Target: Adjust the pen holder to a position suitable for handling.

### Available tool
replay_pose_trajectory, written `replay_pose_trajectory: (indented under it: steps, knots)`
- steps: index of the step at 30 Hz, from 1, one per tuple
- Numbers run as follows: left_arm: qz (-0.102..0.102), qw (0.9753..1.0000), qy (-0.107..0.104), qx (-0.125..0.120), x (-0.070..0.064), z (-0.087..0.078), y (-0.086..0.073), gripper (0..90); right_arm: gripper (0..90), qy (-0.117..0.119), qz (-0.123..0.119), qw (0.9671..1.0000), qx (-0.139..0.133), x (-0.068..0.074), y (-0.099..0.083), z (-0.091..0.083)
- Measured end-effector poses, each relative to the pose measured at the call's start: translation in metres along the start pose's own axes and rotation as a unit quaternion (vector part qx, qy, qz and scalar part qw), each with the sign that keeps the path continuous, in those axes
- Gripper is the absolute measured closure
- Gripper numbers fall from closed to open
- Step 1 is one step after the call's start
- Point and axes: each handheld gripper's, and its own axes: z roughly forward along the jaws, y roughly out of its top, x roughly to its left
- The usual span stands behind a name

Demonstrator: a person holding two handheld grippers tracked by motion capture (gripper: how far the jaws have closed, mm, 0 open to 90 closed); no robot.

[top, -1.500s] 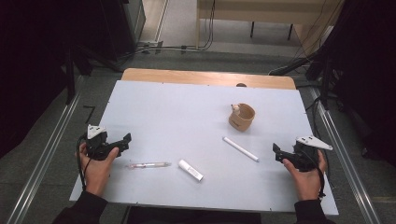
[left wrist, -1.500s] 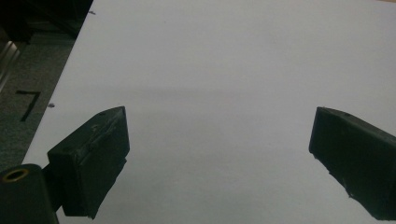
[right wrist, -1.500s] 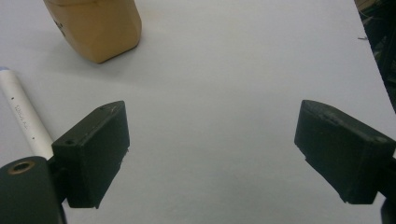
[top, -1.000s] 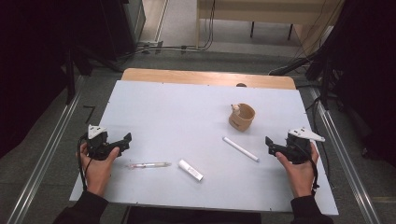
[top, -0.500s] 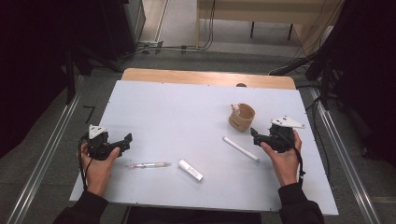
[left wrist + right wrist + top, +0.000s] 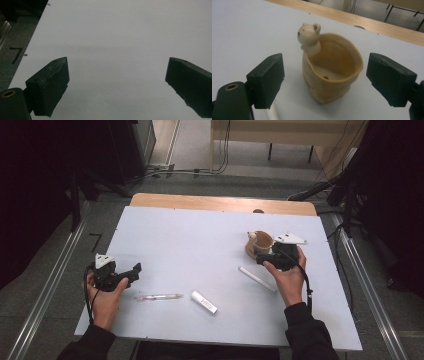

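At the right side of the tabletop (image 6: 200, 235), the right gripper (image 6: 260, 256) faces the tan bear pot (image 6: 332, 72) with its fingers (image 6: 265, 80) apart on either side, not yet clamped. Nothing is grasped: the closing and lifting remain. Near the left edge, the left gripper (image 6: 135, 270) hovers with fingers spread over bare surface.

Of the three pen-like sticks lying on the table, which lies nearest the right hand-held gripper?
The long white stick, just left of the right hand-held gripper; the clear pen and short white tube lie farther left.
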Motion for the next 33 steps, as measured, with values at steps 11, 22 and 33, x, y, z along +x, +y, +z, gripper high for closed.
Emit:
replay_pose_trajectory:
  steps: [11, 22, 33]
  knots:
    - [-0.004, 1.0, -0.002, -0.003, 0.001, -0.001, 0.0, 6.0, 26.3, -0.002, -0.021, 0.9997, 0.009, 0.021, 0.01, 0.032]
    - [-0.001, 1.0, -0.003, 0.001, 0.001, 0.0, 0.0, 6.0, 53.4, -0.005, -0.01, 0.9996, 0.026, 0.018, 0.009, 0.047]
    - [-0.002, 1.0, -0.005, 0.002, 0.001, 0.0, 0.0, 6.0, 63.9, 0.004, -0.001, 0.9997, 0.022, 0.015, 0.008, 0.049]
